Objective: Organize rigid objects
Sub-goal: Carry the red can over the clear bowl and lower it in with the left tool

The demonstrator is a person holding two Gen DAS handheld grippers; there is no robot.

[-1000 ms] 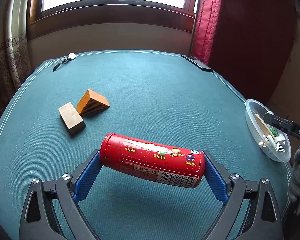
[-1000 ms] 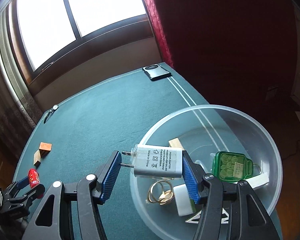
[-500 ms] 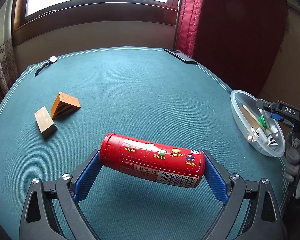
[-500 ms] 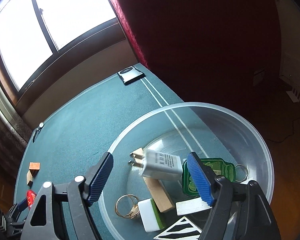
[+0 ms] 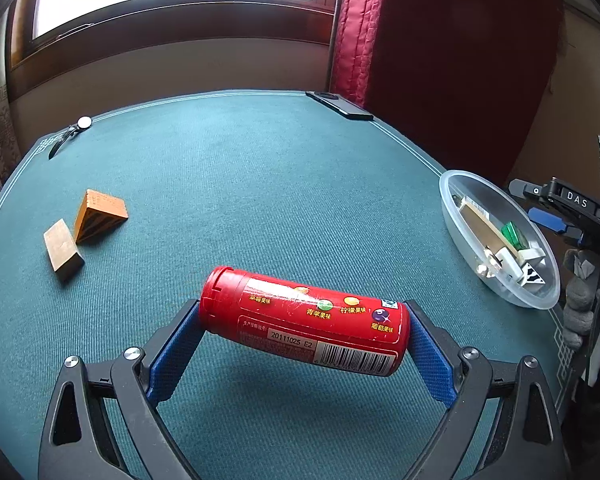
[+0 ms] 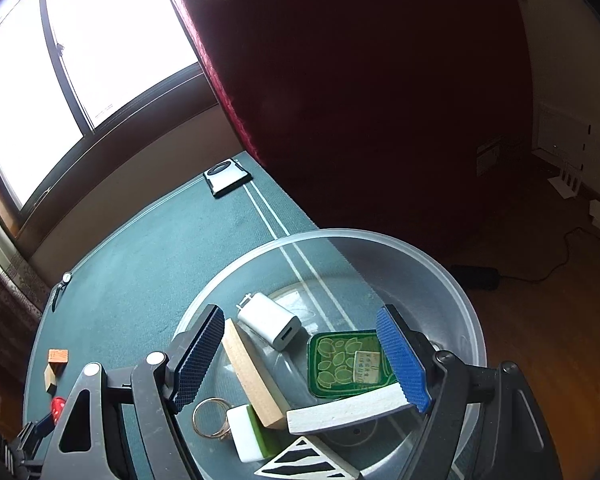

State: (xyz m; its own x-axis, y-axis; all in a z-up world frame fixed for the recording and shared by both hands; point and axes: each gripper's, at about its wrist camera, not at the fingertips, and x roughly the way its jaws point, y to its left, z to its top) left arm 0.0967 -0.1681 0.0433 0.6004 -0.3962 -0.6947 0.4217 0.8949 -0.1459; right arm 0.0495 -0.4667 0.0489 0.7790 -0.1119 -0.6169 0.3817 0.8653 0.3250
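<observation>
My left gripper is shut on a red cylindrical candy tube, held sideways above the green table. My right gripper is open and empty above a clear plastic bowl at the table's right edge; the bowl also shows in the left wrist view. In the bowl lie a white power adapter, a long wooden block, a green tin, a white bar, a white-green block, key rings and a striped triangle.
An orange wedge block and a plain wooden block lie on the table's left. A wristwatch lies at the far left edge and a dark phone at the far right corner. A red curtain hangs behind.
My right gripper opened and dropped the white power adapter into the bowl, then pulled back a little. My left gripper keeps the red tube and has swung to face the bowl more.
</observation>
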